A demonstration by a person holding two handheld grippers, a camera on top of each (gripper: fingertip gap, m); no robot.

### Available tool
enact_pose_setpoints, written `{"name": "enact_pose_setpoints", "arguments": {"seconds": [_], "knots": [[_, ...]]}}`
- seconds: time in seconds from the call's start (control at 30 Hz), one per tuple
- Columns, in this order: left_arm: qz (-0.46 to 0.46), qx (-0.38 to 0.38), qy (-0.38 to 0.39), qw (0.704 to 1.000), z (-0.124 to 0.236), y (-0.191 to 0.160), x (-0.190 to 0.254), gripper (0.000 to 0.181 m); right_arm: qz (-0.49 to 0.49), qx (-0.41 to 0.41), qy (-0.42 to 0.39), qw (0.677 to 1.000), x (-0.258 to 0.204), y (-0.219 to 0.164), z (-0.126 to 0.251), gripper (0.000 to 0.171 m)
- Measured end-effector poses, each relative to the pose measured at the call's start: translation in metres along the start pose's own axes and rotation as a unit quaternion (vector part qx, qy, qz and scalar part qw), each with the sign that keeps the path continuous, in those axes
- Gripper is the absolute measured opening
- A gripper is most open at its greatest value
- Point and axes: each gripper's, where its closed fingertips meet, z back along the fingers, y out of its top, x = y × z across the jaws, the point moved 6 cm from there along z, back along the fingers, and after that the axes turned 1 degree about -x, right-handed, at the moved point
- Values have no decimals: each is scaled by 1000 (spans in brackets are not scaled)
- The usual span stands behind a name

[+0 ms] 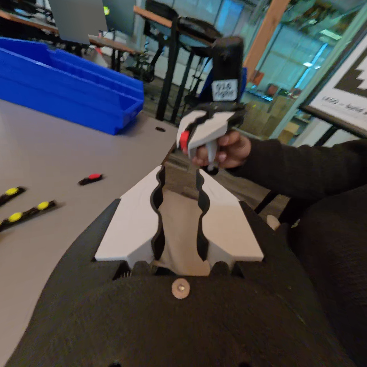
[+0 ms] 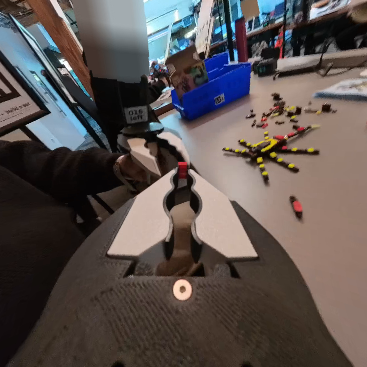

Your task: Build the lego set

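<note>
Left wrist view: left gripper (image 1: 180,170) at frame centre, jaws spread, nothing between them, tips past the table (image 1: 59,151) edge. Right gripper (image 1: 183,142) sits just above it, centre-right, clamped on a small red brick (image 1: 185,139); a hand (image 1: 224,153) works its trigger. Lower left of frame: black strips with yellow studs (image 1: 27,212) and a loose black-and-red piece (image 1: 91,178) lie on the table. Blue bin (image 1: 69,87) upper left.

Right wrist view: right gripper (image 2: 182,172) pinches the red brick (image 2: 182,168) at its very tips, brick poking out beyond them. Left gripper (image 2: 154,153) just left of it, close but not touching as far as blur allows. Spider-like black-yellow model (image 2: 268,149) sits centre-right on the table, well apart from both tools; loose parts pile (image 2: 282,113) beyond it, black-and-red piece (image 2: 296,206) nearer.

Judgement: brick is in transit or being re-gripped. Grip is shallow, so likely to twist. Best to steady it with the empty left tool, square the studs, then carry it to the model and press straight down while bracing the body.
</note>
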Motion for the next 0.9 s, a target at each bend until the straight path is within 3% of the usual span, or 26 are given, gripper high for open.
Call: {"name": "enact_pose_setpoints", "arguments": {"seconds": [0.27, 0.43, 0.63, 0.9], "knots": [[-68, -8, -214, 974, -35, 12, 52, 29, -21, -7, 121, 992, -49, -14, 23, 6], [-75, -32, -327, 942, -65, 21, 69, 25, -94, 47, 119, 987, -53, -17, 57, 5], [-57, -53, -360, 930, -91, 19, 73, 20, -123, 71, 97, 985, -53, -26, 86, 5], [-62, -55, -354, 932, -97, 20, 74, 10, -143, 79, 104, 981, -54, -26, 91, 5]]}}
